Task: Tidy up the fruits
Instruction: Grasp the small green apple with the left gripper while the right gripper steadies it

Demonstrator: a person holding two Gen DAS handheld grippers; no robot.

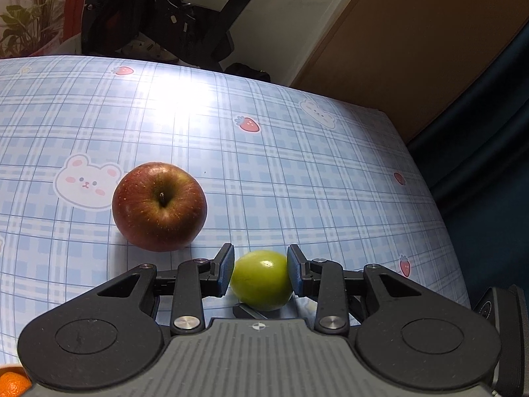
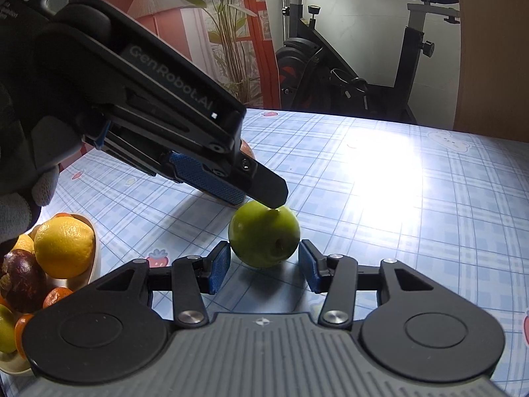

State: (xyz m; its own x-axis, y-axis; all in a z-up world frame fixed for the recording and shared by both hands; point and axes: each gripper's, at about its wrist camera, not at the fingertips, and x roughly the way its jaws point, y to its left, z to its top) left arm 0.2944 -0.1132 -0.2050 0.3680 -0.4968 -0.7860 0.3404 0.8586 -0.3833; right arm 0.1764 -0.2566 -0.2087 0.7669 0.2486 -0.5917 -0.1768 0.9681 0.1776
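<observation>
**Both grippers at green fruit**

L gripper (image 1: 260, 273): blue pads pinch the small round green fruit (image 1: 261, 279) on the blue plaid tablecloth (image 1: 297, 182). R gripper (image 2: 263, 266): jaws spread, fruit just ahead, no contact. Red apple (image 1: 159, 206) nearby. Cream bowl (image 2: 94, 251) w/ yellow lemon (image 2: 64, 246) sits left.

Lighting: strong light from above and beyond the far edge of the table (image 1: 297, 165); a blown-out glare patch is seen on the glossy cloth near the far edge in both views. Highlights: a small specular spot is borne by the green fruit (image 1: 261, 279) and a softer one by the red apple (image 1: 159, 206). Shadows: soft, cast toward the near edge. Room behind: dim, low in detail. Distortion: marked fisheye bending of the plaid lines and table edges; corners are vignetted dark. Focus: sharp centrally, softened at the margins.
</observation>
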